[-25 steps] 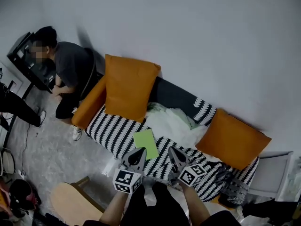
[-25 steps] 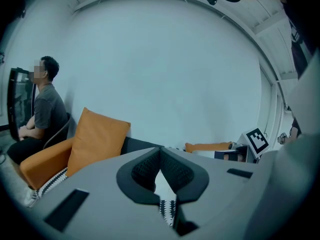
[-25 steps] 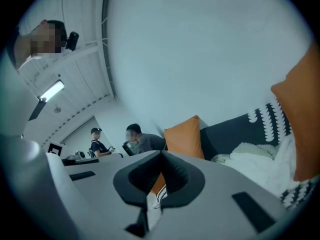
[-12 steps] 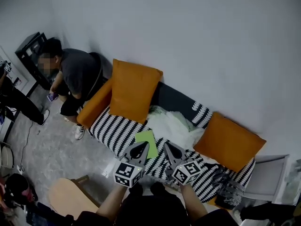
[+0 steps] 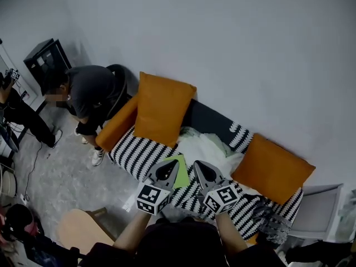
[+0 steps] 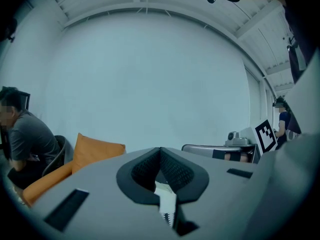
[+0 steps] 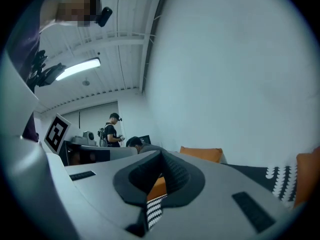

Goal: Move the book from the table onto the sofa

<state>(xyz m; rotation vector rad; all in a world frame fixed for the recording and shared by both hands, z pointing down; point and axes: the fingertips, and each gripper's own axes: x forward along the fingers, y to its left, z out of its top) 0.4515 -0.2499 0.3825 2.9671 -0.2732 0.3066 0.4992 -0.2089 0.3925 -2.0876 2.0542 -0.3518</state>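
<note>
The green book [image 5: 181,176] lies flat on the black-and-white zigzag seat of the sofa [image 5: 133,154], close to the front edge, a little toward 6 o'clock from the middle of the head view. Its left part is hidden behind the left claw [image 5: 168,170], which hangs in front of it. The right claw [image 5: 203,170] hangs just at 3 o'clock of the left one, the two tips close but apart.

Both claws are pressed fully together with nothing between the pads. In the left gripper view the left claw [image 6: 160,154] meets along one seam against the bare pale wall. In the right gripper view the right claw [image 7: 161,156] does the same, with a strip of zigzag cover showing beneath it.

At 11 o'clock of the book an orange cushion [image 5: 162,107] leans on the sofa back. A second orange cushion [image 5: 272,168] lies at 3 o'clock. A crumpled pale blanket [image 5: 208,146] lies at 1 o'clock, between them.

Beyond the sofa's end, at 10 o'clock, a person [image 5: 86,90] in a dark shirt crouches on the floor. A light wooden table [image 5: 78,235] shows at 7 o'clock, well apart from the book.
</note>
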